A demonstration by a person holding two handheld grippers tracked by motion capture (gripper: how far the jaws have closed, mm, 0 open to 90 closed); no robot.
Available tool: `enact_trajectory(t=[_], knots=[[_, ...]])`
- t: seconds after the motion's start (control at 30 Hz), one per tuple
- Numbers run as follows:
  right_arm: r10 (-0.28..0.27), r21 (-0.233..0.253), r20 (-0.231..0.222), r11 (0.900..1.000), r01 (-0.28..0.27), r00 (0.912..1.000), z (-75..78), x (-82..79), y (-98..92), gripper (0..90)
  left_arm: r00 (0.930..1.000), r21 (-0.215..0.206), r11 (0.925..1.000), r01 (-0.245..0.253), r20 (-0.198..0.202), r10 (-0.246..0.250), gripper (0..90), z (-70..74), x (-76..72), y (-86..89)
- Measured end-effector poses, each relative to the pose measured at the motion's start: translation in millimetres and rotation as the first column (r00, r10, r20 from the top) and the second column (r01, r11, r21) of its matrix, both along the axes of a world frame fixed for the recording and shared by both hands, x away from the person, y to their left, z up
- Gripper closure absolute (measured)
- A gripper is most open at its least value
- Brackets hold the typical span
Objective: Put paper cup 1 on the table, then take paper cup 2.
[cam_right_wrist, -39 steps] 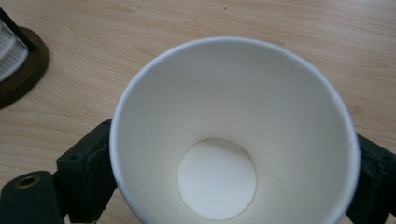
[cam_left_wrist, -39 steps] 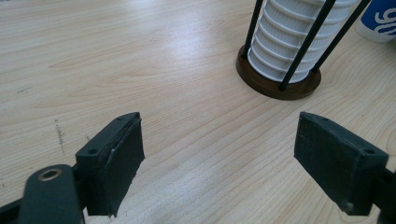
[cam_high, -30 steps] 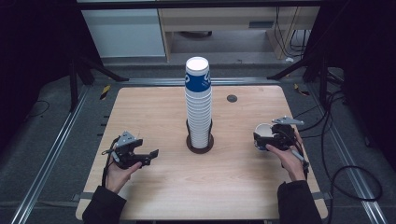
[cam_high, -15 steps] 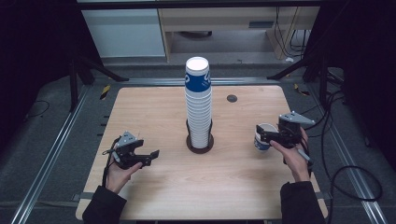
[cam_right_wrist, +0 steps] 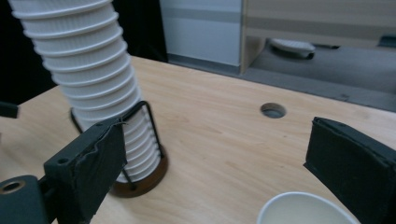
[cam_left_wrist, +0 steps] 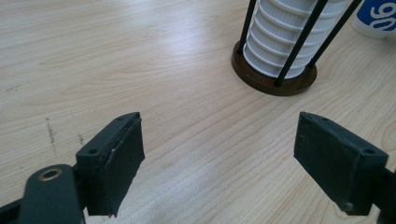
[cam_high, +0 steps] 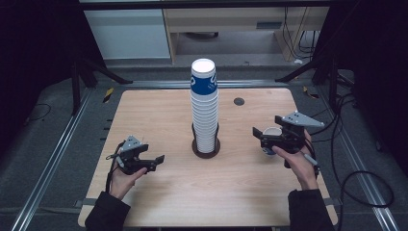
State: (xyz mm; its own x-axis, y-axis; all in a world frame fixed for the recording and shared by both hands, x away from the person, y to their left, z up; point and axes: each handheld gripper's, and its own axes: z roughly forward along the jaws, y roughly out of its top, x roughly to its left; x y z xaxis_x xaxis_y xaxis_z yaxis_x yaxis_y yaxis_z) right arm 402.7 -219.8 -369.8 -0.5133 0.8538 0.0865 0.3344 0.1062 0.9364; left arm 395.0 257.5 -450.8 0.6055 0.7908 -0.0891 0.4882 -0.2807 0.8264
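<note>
One tall cup stack [cam_high: 204, 108] at frame centre on worktop [cam_high: 159, 115]; one loose cup [cam_high: 271, 137] right. Left hand-held gripper [cam_high: 156, 161] and right hand-held gripper [cam_high: 257, 134]: jaws apart, empty. Bare wood lower centre.

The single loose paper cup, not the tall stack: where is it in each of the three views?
High view: loose cup at right, beside the right tongs.
Left gripper view: top right corner, blue print.
Right gripper view: white rim at bottom edge.
Shared landmark: cup stack in its brown-based holder.
</note>
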Motion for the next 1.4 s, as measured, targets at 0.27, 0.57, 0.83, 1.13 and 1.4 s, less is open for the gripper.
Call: enact_trajectory(t=[0.27, 0.57, 0.83, 1.13, 1.4], knots=[[0.039, 0.012, 0.012, 0.999, -0.039, 0.9992, 7.0, -4.6, 12.1, 6.9, 1.0, 0.002, 1.0, 0.001, -0.004, -0.001, 15.4, -0.5, 0.7, -0.1], [0.092, 0.024, 0.078, 0.995, -0.094, 0.9927, 27.6, -6.8, 32.1, 7.2, 1.0, 0.006, 0.9999, -0.008, -0.003, 0.008, 15.5, -0.4, 0.5, -0.5], [0.156, 0.05, 0.136, 0.985, -0.164, 0.9782, 59.4, 0.4, 56.2, 7.3, 0.9999, 0.011, 0.9999, -0.008, -0.007, 0.008, 15.5, -1.7, 1.1, -1.9], [0.213, 0.078, 0.178, 0.97, -0.229, 0.9608, 88.6, 12.1, 84.2, 7.3, 0.9999, 0.004, 0.9999, -0.011, -0.007, 0.011, 15.5, -1.6, 1.3, 0.2], [0.237, 0.076, 0.202, 0.963, -0.257, 0.9501, 99.9, 28.2, 111.0, 7.1, 0.9999, 0.006, 0.9999, -0.009, -0.008, 0.009, 15.5, -1.8, 1.6, -0.2]])
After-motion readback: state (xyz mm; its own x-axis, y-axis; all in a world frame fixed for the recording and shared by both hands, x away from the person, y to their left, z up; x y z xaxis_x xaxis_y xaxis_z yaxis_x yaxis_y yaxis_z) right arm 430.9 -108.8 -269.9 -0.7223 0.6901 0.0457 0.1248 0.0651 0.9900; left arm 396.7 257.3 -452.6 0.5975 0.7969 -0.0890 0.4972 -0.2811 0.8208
